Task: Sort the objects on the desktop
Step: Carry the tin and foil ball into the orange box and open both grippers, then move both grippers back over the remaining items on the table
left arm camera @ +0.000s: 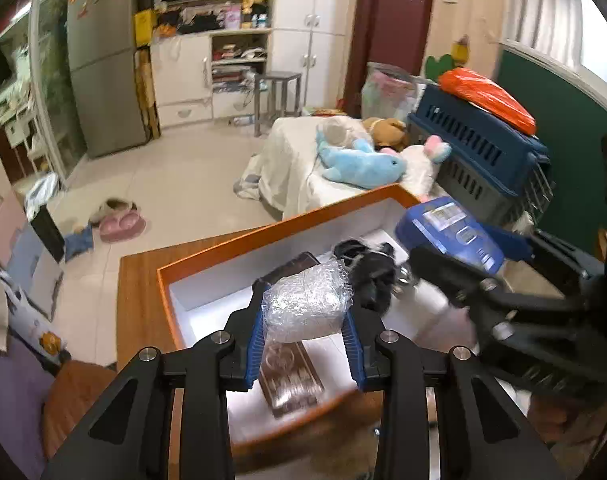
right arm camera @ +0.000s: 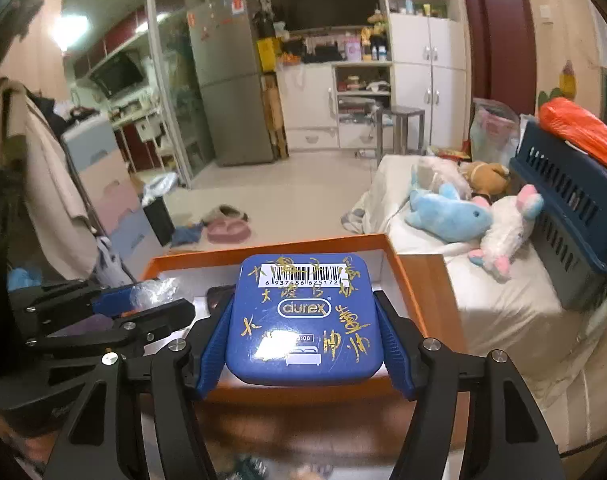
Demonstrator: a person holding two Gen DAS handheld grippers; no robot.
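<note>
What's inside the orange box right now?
In the orange box lie a brown patterned case and a black bundle. The bubble-wrap packet and blue tin, both held above, hide the rest.

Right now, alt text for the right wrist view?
The right gripper clamps a blue tin over an orange-rimmed white box on a wooden table; the left gripper, at left, holds a bubble-wrap bundle.
</note>
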